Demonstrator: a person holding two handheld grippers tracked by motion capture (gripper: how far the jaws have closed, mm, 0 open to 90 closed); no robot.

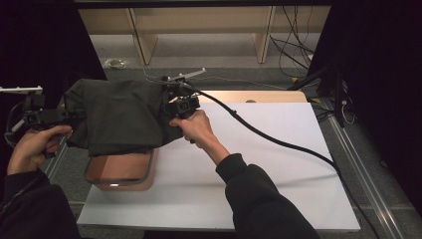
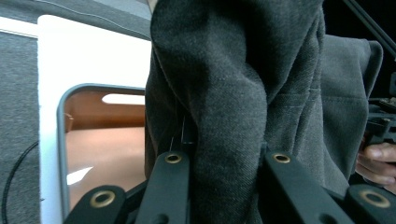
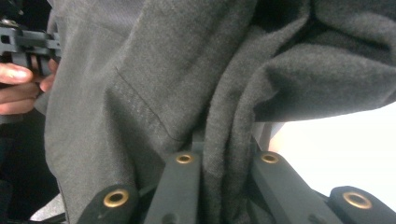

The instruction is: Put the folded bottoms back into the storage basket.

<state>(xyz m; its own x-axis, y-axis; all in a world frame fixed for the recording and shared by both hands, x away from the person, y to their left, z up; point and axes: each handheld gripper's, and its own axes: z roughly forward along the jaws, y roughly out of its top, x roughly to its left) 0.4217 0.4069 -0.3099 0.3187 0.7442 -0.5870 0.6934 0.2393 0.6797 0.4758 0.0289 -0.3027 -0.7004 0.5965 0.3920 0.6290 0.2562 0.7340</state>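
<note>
Both tongs, left [image 2: 227, 158] and right [image 3: 227, 156], pinch the dark grey cloth [image 1: 119, 117], which hides most of the brown tub [image 1: 122, 172].

No readable text, label or number anywhere (cloth and box plain)

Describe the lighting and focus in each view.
High view: dim, dark edges, white table brightest, a glint on the brown bin. Left gripper view: grey cloth sharp, table overexposed. Right gripper view: cloth weave sharp, the white patch at right blown out.
</note>
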